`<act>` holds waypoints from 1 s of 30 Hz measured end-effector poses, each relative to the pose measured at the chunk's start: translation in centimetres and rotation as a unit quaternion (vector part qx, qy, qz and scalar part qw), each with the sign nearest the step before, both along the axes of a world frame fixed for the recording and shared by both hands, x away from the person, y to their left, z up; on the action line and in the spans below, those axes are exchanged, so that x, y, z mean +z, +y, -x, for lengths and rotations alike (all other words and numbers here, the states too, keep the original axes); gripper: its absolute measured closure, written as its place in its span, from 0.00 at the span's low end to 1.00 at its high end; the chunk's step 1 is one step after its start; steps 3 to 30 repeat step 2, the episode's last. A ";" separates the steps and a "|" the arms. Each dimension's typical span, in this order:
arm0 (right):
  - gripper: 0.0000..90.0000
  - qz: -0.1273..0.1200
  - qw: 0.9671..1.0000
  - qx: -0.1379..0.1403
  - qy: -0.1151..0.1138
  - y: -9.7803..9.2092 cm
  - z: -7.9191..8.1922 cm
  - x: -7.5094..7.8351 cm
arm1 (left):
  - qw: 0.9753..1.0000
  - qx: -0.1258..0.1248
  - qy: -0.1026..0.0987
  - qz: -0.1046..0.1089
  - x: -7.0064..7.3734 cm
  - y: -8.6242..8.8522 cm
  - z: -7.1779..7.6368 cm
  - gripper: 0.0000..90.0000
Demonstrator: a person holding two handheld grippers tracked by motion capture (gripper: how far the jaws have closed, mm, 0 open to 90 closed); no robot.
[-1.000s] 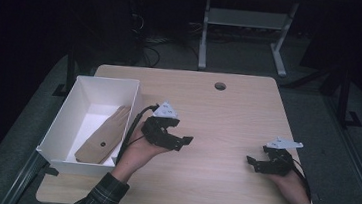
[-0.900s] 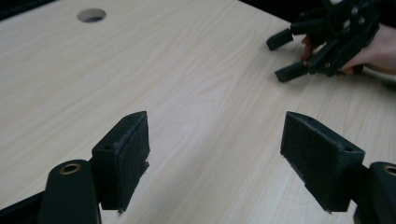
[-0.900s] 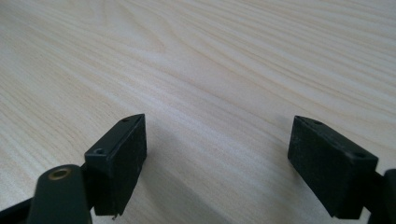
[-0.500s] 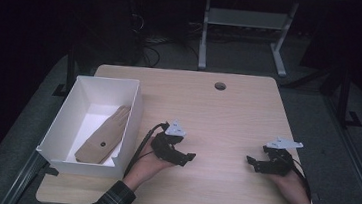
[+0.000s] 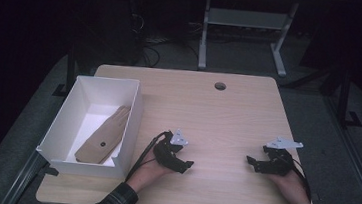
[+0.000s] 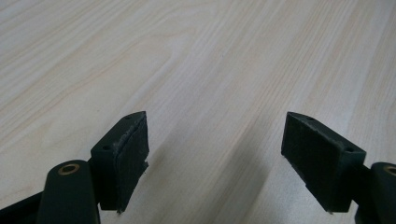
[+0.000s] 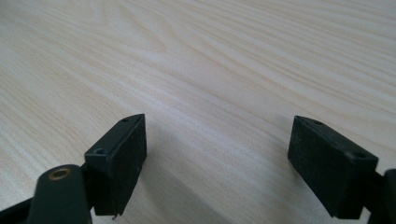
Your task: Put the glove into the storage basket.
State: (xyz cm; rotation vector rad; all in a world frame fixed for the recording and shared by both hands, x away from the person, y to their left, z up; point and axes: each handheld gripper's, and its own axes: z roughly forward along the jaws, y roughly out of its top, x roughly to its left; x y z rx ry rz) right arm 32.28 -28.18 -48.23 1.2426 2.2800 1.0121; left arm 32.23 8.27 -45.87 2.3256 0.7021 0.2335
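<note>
At the far left of your table (image 5: 228, 111) you have one white bin (image 5: 60, 135), and in it lies one tan glove (image 5: 104, 135), flat on the bin's floor with its fingers toward the far wall. Just right of the bin, your left gripper (image 5: 187, 166) rests low over bare wood near the front edge, its jaws spread wide with nothing between them, as the left gripper view (image 6: 215, 158) shows. Well apart to the right, your right gripper (image 5: 250, 162) sits the same way, jaws wide and empty over plain wood in the right gripper view (image 7: 217, 163); that makes two grippers, one bin, one glove.
</note>
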 end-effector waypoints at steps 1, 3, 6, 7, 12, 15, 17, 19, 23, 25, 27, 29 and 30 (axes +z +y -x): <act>0.22 0.000 1.000 0.000 0.000 0.0 0.0 0.0 | 1.000 0.001 0.001 0.002 -0.1 0.0 0.0 0.25; 0.22 0.000 1.000 0.000 0.000 0.0 0.0 0.0 | 1.000 -0.001 0.002 -0.001 -0.1 0.0 0.0 0.25; 0.22 0.000 1.000 0.000 0.000 0.0 0.0 0.0 | 1.000 -0.001 0.002 -0.001 -0.1 0.0 0.0 0.25; 0.22 0.000 1.000 0.000 0.000 0.0 0.0 0.0 | 1.000 -0.001 0.002 -0.001 -0.1 0.0 0.0 0.25; 0.22 0.000 1.000 0.000 0.000 0.0 0.0 0.0 | 1.000 -0.001 0.002 -0.001 -0.1 0.0 0.0 0.25; 0.22 0.000 1.000 0.000 0.000 0.0 0.0 0.0 | 1.000 -0.001 0.002 -0.001 -0.1 0.0 0.0 0.25; 0.22 0.000 1.000 0.000 0.000 0.0 0.0 0.0 | 1.000 -0.001 0.002 -0.001 -0.1 0.0 0.0 0.25; 0.22 0.000 1.000 0.000 0.000 0.0 0.0 0.0 | 1.000 -0.001 0.002 -0.001 -0.1 0.0 0.0 0.25; 0.22 0.000 1.000 0.000 0.000 0.0 0.0 0.0 | 1.000 -0.001 0.002 -0.001 -0.1 0.0 0.0 0.25; 0.22 0.000 1.000 0.000 0.000 0.0 0.0 0.0 | 1.000 -0.001 0.002 -0.001 -0.1 0.0 0.0 0.25; 0.22 0.000 1.000 0.000 0.000 0.0 0.0 0.0 | 1.000 -0.001 0.002 -0.001 -0.1 0.0 0.0 0.25; 0.22 0.000 1.000 0.000 0.000 0.0 0.0 0.0 | 1.000 -0.001 0.002 -0.001 -0.1 0.0 0.0 0.25; 0.22 0.000 1.000 0.000 0.000 0.0 0.0 0.0 | 1.000 -0.001 0.002 -0.001 -0.1 0.0 0.0 0.25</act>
